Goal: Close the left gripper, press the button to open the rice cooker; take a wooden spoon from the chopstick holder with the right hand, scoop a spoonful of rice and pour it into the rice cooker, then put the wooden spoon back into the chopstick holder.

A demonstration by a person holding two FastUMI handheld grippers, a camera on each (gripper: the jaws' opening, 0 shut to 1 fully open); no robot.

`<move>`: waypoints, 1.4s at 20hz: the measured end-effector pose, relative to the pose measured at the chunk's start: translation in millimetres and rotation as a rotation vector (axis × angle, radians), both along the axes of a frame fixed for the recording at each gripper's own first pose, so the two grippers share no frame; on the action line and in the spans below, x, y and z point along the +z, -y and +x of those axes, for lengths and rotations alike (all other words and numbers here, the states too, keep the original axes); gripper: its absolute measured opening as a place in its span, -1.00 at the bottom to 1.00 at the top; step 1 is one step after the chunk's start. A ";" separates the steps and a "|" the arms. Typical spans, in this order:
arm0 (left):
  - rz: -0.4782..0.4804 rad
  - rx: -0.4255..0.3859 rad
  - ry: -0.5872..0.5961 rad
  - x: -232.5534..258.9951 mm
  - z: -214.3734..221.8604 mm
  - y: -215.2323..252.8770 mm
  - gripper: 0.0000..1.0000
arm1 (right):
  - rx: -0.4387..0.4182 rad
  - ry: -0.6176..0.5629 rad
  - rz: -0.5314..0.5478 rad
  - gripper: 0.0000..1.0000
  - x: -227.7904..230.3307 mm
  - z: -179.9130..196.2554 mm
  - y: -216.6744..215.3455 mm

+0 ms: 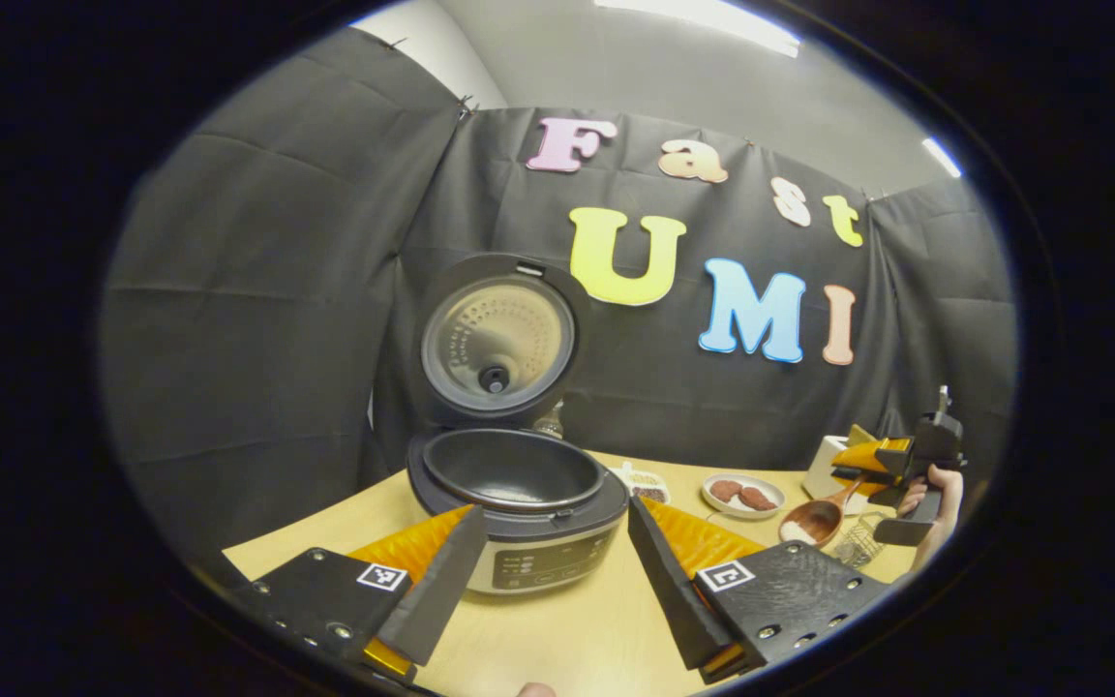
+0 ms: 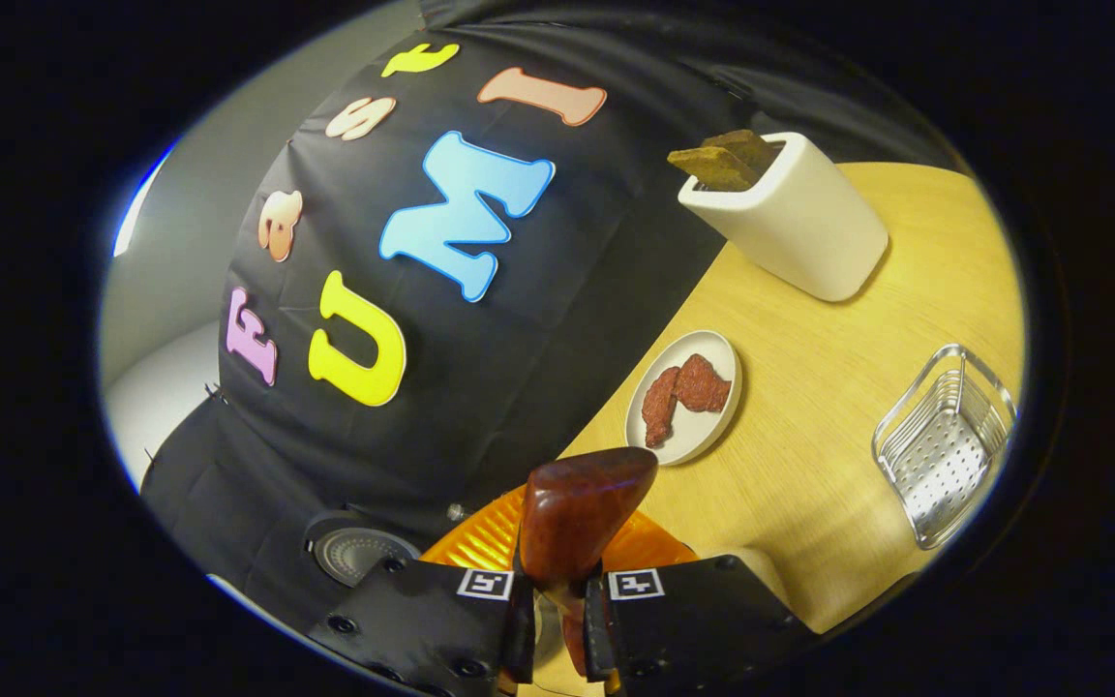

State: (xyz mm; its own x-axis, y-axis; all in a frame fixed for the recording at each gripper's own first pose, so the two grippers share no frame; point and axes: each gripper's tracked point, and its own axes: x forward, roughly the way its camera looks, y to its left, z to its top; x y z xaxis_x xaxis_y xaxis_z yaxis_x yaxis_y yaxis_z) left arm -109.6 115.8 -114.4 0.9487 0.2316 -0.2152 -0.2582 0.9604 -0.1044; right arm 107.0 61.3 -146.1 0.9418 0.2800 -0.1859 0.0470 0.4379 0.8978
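Now wooden spoon [image 1: 824, 515] level, bowl toward rice cooker [image 1: 519, 503]

rice cooker [image 1: 528, 523] base behind tool fingers, wooden spoon [image 2: 577, 518] bowl unseen

this is a staged recording booth got up as a kitchen corner: black cloth [image 1: 257, 290] hangs as walls under a ceiling light [image 1: 703, 21], and a pale wooden table [image 2: 809, 445] carries a rice cooker [image 1: 519, 503], a plate of food [image 2: 685, 395], a white holder [image 2: 790, 218] and a wire basket [image 2: 945, 445].
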 end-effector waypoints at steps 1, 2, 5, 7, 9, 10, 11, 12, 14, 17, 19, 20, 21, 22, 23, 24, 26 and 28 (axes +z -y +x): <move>0.004 0.003 -0.002 -1.3 0.1 -2.8 0.92 | -0.004 0.001 0.028 -0.57 3.1 2.7 -2.4; 0.006 0.005 -0.003 -1.5 -0.9 -6.6 0.92 | -0.009 0.004 0.043 -0.56 4.9 7.5 -3.9; -0.013 -0.005 -0.009 -8.7 -1.8 -11.7 0.85 | -0.030 -0.002 0.056 -0.63 9.7 12.3 -8.6; -0.030 -0.007 -0.017 -15.1 -1.1 -17.7 0.85 | -0.038 -0.001 0.084 -0.57 16.1 15.9 -12.0; -0.045 0.000 -0.024 -20.5 0.1 -25.8 0.85 | -0.068 0.014 0.104 -0.57 26.2 20.3 -11.4; -0.054 0.001 -0.023 -22.4 -0.4 -28.2 0.85 | -0.090 0.022 0.109 -0.57 30.5 23.8 -10.0; -0.061 0.003 -0.024 -23.5 -1.1 -31.9 0.79 | -0.106 0.025 0.117 -0.57 34.6 26.8 -11.1; -0.064 0.006 -0.027 -26.8 -2.2 -35.7 0.79 | -0.114 0.027 0.132 -0.57 39.6 29.8 -15.2; -0.070 0.006 -0.035 -32.0 -2.1 -40.6 0.79 | -0.106 0.024 0.167 -0.57 48.5 37.1 -27.5; -0.081 0.001 -0.039 -36.4 -2.5 -46.7 0.79 | -0.068 0.007 0.200 -0.57 53.2 50.0 -56.9; -0.071 0.011 -0.043 -36.1 -5.5 -53.3 0.86 | -0.027 -0.006 0.229 -0.58 56.8 58.3 -83.4; -0.065 0.018 -0.043 -34.9 -7.1 -57.7 0.86 | -0.002 -0.008 0.245 -0.57 60.5 61.9 -97.6; -0.061 0.024 -0.042 -34.3 -9.3 -61.5 0.86 | 0.027 -0.007 0.260 -0.57 63.1 62.7 -111.7; -0.061 0.028 -0.040 -34.4 -11.9 -63.7 0.85 | 0.041 -0.005 0.271 -0.57 66.7 62.8 -124.9; -0.066 0.030 -0.040 -34.9 -12.7 -67.2 0.85 | 0.047 -0.002 0.278 -0.63 70.5 63.9 -135.1; -0.079 0.028 -0.039 -35.4 -15.7 -68.3 0.85 | 0.053 0.003 0.282 -0.58 74.5 66.3 -145.3; -0.097 0.028 -0.038 -37.6 -19.2 -70.5 0.85 | 0.067 0.014 0.295 -0.57 85.4 69.5 -165.9; -0.099 0.036 -0.039 -39.0 -22.1 -78.0 0.79 | 0.095 0.030 0.297 -0.63 97.9 70.6 -189.5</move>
State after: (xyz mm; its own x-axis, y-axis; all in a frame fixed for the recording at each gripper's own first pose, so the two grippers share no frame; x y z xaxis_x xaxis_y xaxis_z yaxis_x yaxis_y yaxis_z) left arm -131.7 193.8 -153.4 0.9305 0.2411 -0.2758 -0.2982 0.9359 -0.1878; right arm 177.6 250.8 -48.3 0.9127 0.4049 -0.0547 -0.0105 0.1571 0.9875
